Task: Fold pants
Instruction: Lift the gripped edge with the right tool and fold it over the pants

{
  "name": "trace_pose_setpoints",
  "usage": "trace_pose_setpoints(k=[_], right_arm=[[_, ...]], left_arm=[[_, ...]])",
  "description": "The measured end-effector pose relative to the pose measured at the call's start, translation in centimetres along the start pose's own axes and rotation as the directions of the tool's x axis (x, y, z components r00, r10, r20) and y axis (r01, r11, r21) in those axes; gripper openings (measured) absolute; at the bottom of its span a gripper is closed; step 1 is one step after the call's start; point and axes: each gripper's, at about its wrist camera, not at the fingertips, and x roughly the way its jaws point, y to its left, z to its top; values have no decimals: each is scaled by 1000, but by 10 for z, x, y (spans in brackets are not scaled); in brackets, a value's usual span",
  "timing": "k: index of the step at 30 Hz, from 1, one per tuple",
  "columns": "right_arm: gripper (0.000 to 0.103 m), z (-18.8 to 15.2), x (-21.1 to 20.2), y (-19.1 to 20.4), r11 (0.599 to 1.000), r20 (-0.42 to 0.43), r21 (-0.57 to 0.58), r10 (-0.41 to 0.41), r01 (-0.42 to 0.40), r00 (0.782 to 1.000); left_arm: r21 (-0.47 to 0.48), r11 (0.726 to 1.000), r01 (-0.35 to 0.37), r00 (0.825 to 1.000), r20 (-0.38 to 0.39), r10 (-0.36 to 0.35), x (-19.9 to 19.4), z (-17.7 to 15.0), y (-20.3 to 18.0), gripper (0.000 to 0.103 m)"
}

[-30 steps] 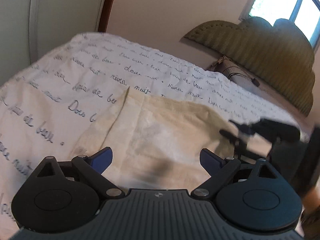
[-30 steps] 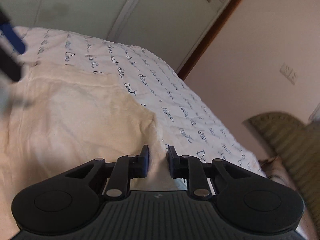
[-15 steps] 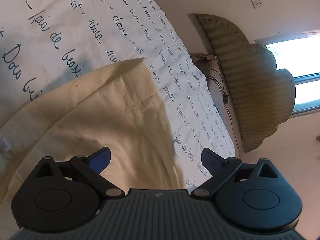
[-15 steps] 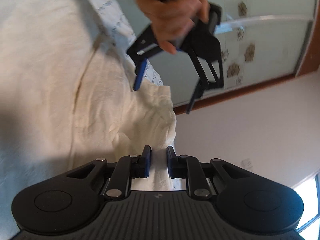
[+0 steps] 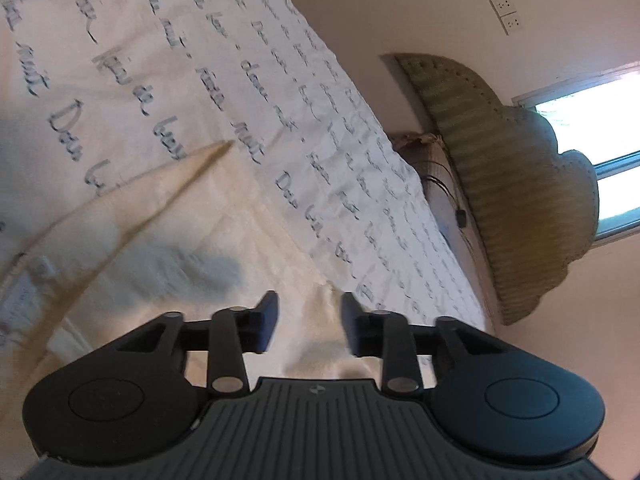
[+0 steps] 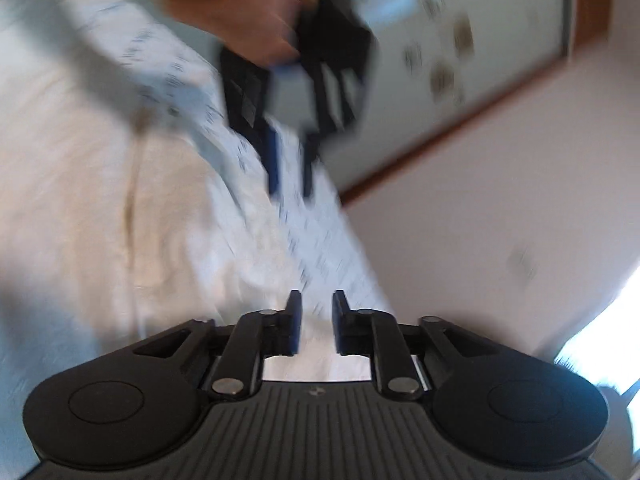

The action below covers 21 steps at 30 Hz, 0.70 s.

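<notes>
- On the bed (image 5: 120, 20), in the left wrist view, the pants (image 5: 224, 240) lie cream and creased over the script-printed sheet. The left gripper (image 5: 308, 320) has just been closing; its jaws stand half spread, cloth between them, not visibly pinched, so the edge could slip free.
- From the right wrist view, blurred, the right gripper (image 6: 316, 320) pinches pale cloth between narrow jaws; tugging may skew the fold.
</notes>
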Motion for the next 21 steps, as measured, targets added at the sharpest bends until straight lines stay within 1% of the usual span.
trace_pose_setpoints(k=[1, 2, 3, 4, 6, 7, 8, 9, 10, 11, 12, 13, 14, 15, 16, 17, 18, 19, 20, 21], right_arm=[[22, -1, 9, -18, 994, -8, 98, 39, -38, 999], [30, -3, 22, -40, 972, -28, 211, 111, -103, 993], [34, -5, 38, -58, 939, -46, 304, 181, -159, 982], [37, -6, 51, -74, 909, -47, 373, 218, -185, 975], [65, -8, 75, -101, 844, -29, 478, 291, -243, 956], [73, -10, 85, -112, 813, -18, 523, 309, -255, 951], [80, -8, 100, -123, 773, -23, 566, 364, -288, 931], [80, -8, 115, -130, 726, -30, 606, 429, -325, 903], [80, -8, 132, -135, 673, -35, 651, 488, -350, 872], [80, -13, 149, -135, 606, -43, 704, 556, -370, 830], [78, -19, 161, -132, 555, -53, 742, 607, -376, 793], [71, -22, 170, -129, 537, -68, 757, 632, -372, 772], [38, -21, 175, -121, 554, -99, 747, 639, -367, 763], [16, -20, 178, -113, 578, -124, 733, 633, -360, 764], [15, -20, 173, -109, 579, -115, 729, 629, -365, 769], [13, -19, 163, -107, 593, -95, 708, 617, -382, 781], [11, -16, 151, -104, 624, -84, 678, 592, -389, 802], [10, -13, 137, -103, 646, -59, 654, 563, -394, 824], [9, -9, 120, -102, 661, -25, 632, 539, -404, 842], [9, -2, 101, -98, 704, -6, 585, 499, -401, 867]], left_arm=[[29, 999, -33, 999, 37, 32, -7, -4, -1, 72], [49, 997, -61, 996, 74, 57, -14, -9, 0, 79], [72, 994, -77, 993, 100, 69, -19, -12, -1, 80], [99, 991, -89, 991, 111, 78, -24, -14, -1, 80], [121, 988, -96, 991, 106, 83, -26, -12, -1, 81], [116, 990, -87, 993, 95, 76, -25, -11, 0, 82], [106, 991, -75, 995, 79, 67, -23, -9, 1, 84], [95, 993, -67, 996, 64, 61, -21, -7, 2, 84], [77, 995, -60, 997, 50, 56, -20, -6, 6, 84], [66, 996, -57, 998, 42, 54, -16, -6, 7, 85], [61, 997, -53, 998, 38, 51, -14, -6, 8, 85], [59, 997, -49, 998, 40, 47, -12, -6, 9, 85], [60, 997, -47, 998, 41, 45, -9, -6, 9, 85], [57, 997, -47, 998, 37, 45, -8, -5, 10, 85], [48, 998, -42, 999, 27, 40, -6, -4, 12, 86], [36, 999, -29, 999, 16, 28, -5, -3, 14, 86], [17, 1000, -8, 1000, -1, 8, -3, -2, 16, 86], [-6, 1000, 14, 1000, -18, -14, -1, -1, 19, 86], [-29, 999, 38, 999, -30, -39, 0, 0, 21, 86], [-51, 997, 64, 997, -29, -66, -1, -1, 23, 86]])
